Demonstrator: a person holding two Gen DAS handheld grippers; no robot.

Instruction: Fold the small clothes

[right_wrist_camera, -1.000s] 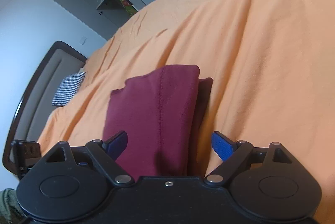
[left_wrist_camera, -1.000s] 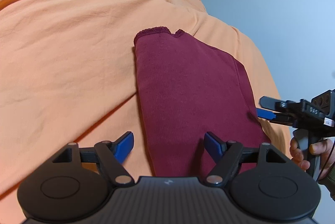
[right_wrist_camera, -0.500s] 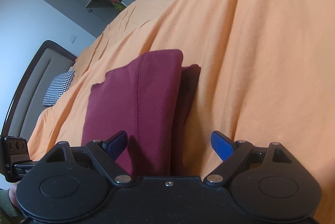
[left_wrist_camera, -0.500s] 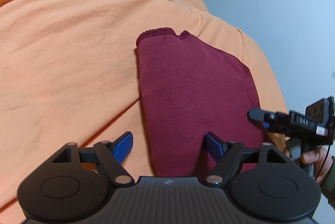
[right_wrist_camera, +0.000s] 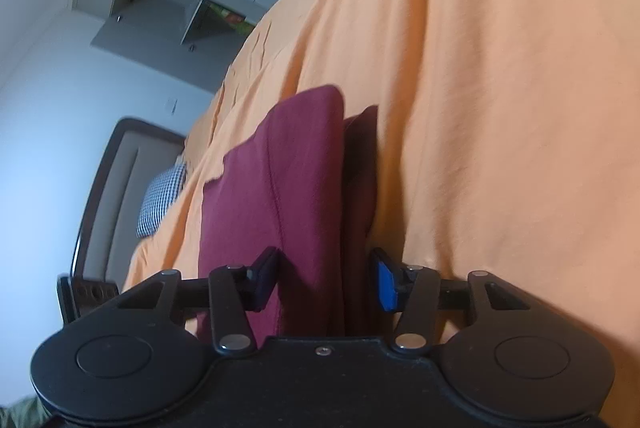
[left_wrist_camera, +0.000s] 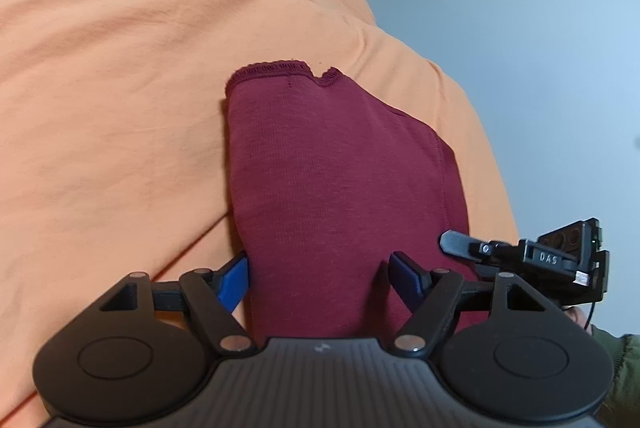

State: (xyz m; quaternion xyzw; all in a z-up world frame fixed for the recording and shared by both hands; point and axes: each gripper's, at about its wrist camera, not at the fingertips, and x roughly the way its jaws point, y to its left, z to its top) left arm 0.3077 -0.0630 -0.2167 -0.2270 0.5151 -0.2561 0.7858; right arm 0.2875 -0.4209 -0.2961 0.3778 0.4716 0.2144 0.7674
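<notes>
A dark red folded garment (left_wrist_camera: 332,180) lies on the orange bedspread (left_wrist_camera: 112,100). My left gripper (left_wrist_camera: 320,280) is open, its blue pads on either side of the garment's near edge. The garment also shows in the right wrist view (right_wrist_camera: 280,196), folded with a lower layer showing at its right. My right gripper (right_wrist_camera: 326,280) is open but narrowed, its pads on either side of the garment's near end. The right gripper also shows at the right of the left wrist view (left_wrist_camera: 452,242), at the garment's right edge.
The orange bedspread (right_wrist_camera: 500,88) fills most of both views. A dark headboard (right_wrist_camera: 104,188) and a checked pillow (right_wrist_camera: 160,200) lie at the far left. Grey cupboards (right_wrist_camera: 188,0) stand behind. A pale wall (left_wrist_camera: 520,28) rises past the bed's right edge.
Both grippers have moved in over the garment's near edges. The right gripper's jaws have narrowed around the garment. The left jaws keep about the same width.
</notes>
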